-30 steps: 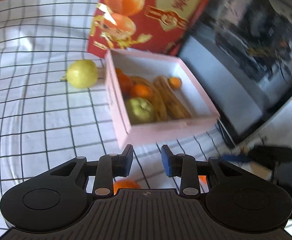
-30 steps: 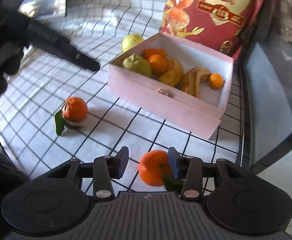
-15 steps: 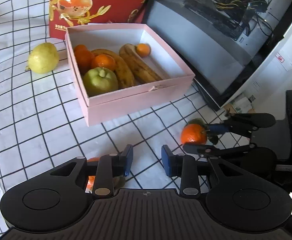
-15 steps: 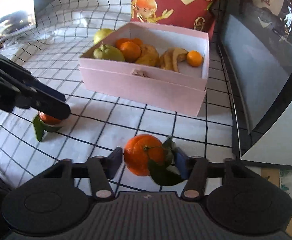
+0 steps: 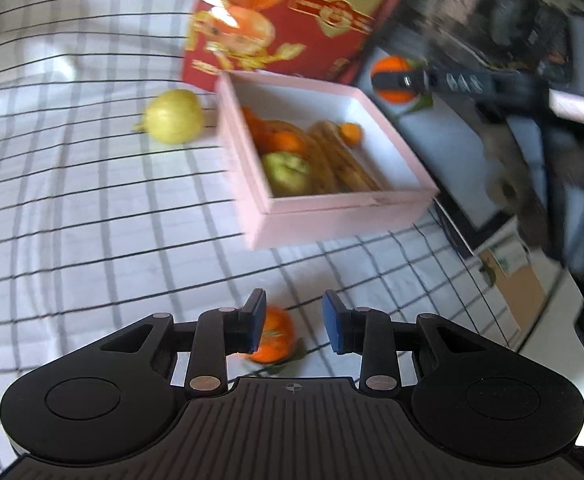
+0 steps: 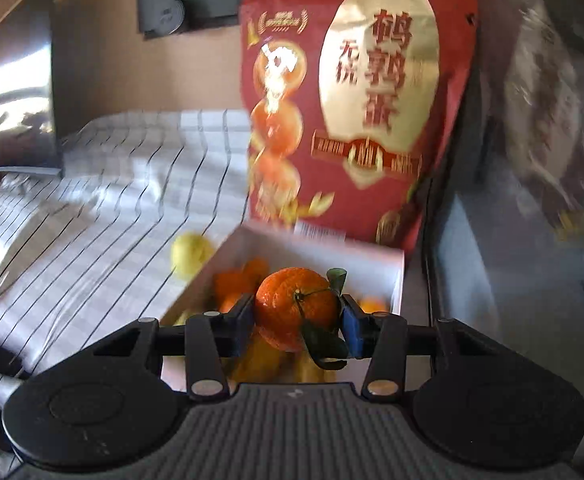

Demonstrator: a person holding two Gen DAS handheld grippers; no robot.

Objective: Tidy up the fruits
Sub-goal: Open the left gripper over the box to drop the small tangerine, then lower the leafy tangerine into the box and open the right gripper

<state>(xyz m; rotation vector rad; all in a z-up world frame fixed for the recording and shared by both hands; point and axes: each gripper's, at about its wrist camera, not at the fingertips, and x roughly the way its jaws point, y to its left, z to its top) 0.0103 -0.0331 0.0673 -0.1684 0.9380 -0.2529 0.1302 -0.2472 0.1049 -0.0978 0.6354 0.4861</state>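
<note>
My right tongs (image 6: 296, 322) are clamped on a leafy mandarin (image 6: 295, 308), both blue pads pressed to its sides, and I hold it in the air above the near end of the pink box (image 6: 375, 258). From my left wrist camera the same mandarin shows at about two o'clock, gripped up beyond the box's far right corner. The box sits on the checked tabletop (image 5: 72, 208) and already carries several oranges (image 5: 282, 140), two bananas (image 5: 343, 160), a green pear-like fruit (image 5: 288, 172) at its near left, and a small orange (image 5: 351, 132) against the far wall. Behind it, at twelve o'clock, a tall red package (image 6: 355, 112) printed with oranges and gold lettering stands upright, close to the back wall of the box. A yellow fruit (image 5: 174, 122) lies on the cloth just outside the box's left wall, at about ten o'clock. To the right, a dark glass-fronted appliance (image 5: 491, 80) runs along the tabletop's edge, close beside the box. My left tongs (image 5: 292, 326) hold nothing, their pads drawn in as near as they go with a small gap left between them, and they hang just above another leafy mandarin (image 5: 276, 336) resting on the cloth under the left pad.
</note>
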